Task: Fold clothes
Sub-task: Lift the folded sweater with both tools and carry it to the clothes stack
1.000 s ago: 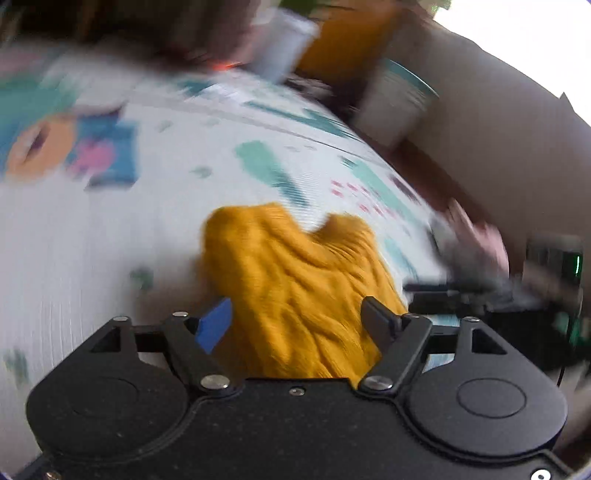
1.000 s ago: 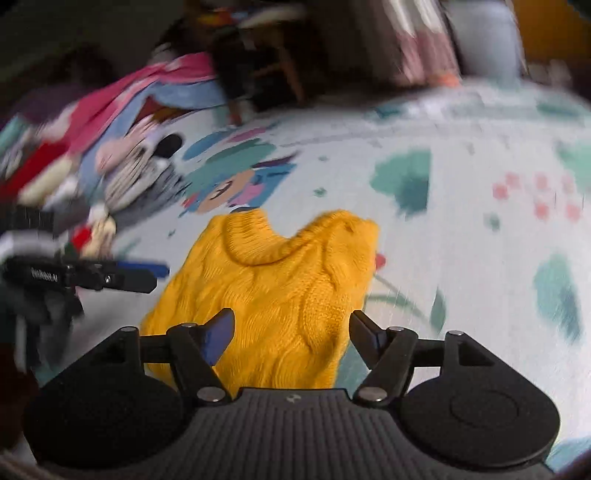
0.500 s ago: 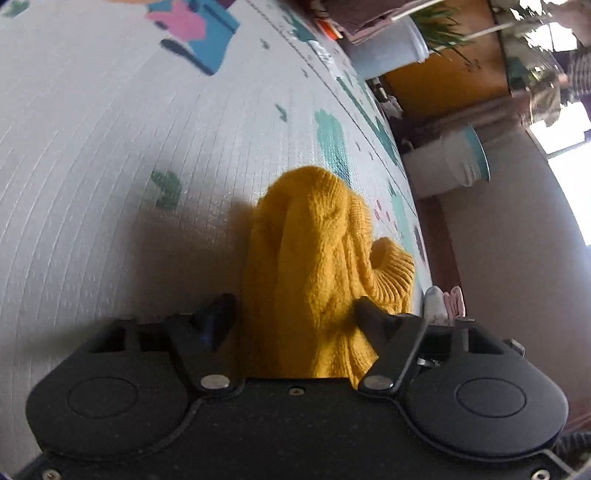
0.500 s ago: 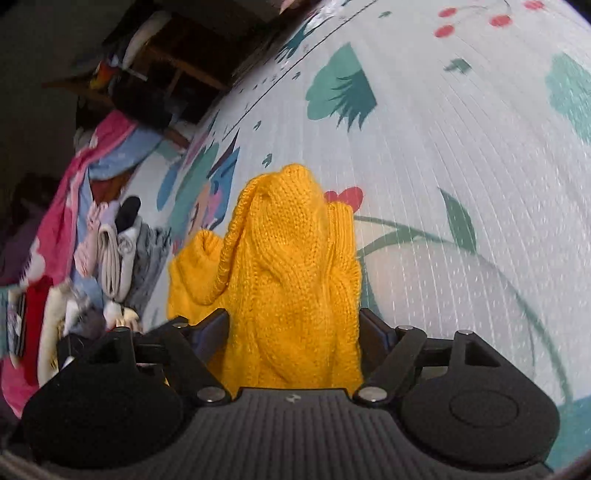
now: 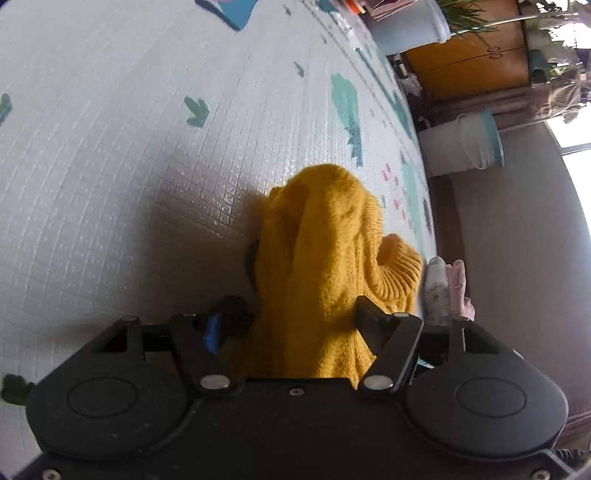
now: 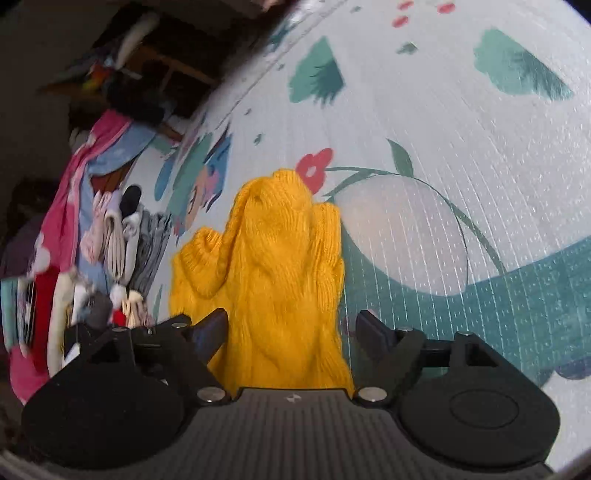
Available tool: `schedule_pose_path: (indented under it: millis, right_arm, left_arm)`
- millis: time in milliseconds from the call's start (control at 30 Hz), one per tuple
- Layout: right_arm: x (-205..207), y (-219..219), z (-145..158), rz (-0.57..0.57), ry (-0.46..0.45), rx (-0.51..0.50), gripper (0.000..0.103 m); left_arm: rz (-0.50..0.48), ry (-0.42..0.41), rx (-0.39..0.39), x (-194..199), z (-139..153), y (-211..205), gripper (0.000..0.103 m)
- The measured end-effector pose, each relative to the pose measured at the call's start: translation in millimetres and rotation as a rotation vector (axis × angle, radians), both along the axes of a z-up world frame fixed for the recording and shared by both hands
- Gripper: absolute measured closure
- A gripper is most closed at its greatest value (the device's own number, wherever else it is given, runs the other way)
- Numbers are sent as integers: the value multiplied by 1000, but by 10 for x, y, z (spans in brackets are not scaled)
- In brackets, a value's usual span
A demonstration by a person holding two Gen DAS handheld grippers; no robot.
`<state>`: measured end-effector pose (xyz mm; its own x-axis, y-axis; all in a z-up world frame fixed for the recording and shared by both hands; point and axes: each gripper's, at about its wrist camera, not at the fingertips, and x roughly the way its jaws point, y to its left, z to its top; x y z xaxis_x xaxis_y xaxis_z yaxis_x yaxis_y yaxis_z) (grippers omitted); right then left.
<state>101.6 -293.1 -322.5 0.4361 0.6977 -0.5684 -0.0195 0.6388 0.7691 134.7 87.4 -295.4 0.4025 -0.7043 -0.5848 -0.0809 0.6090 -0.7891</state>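
Lifted chunky yellow knit sweater, now bunched, embossed mat

Yellow knit sweaters: I count one.
Grippers: two — left gripper and right gripper.
White buckets: one by the wall, plus one pale tub further back.
Heaps of clothes: one — items too jumbled for me to count.

No text, brand or number can be read in either view; there is only a small pale mark on the ribbed body of the right tongs, too small to make out.
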Motion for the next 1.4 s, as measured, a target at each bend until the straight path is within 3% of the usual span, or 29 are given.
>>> schedule_pose_path:
  millis: [100,200,333,433,567,767,933,1133,1267,1400]
  right_arm:
    - [-8,64,-58,29,-22,4,28]
    - [73,142,-156,-3,11,71,34]
    - [128,245,-222,2,56,113,41]
    - [84,185,-294,-40,115,182,46]
    - [-12,41,-229,-67,119,228,49]
    - [43,-464,103,-145,9,319,49]
    - [193,-1113,506,-256,-127,340,49]
    - [115,-2224,898,-473,-274,366,49]
    - [-104,-3022,1121,-600,-343,310,49]
    - [-415,-3705,1151,-747,-377,265,49]
  left_arm:
    - [-36,-41,-7,-3,-44,-55,34]
    - [-50,-79,-5,-16,-124,-155,37]
    - [-29,-1,-26,-1,-175,-213,53]
    - [-14,64,-57,9,-165,-198,58]
    - [-59,102,-70,73,-12,-254,60]
    - [-186,26,-67,521,493,-721,60]
    - [-333,-70,-56,1109,974,-1434,60]
    - [-528,-186,-104,1715,1453,-2785,60]
    - [-646,-222,-172,1893,1509,-3686,60]
    - [-683,-202,-255,1891,1333,-4523,60]
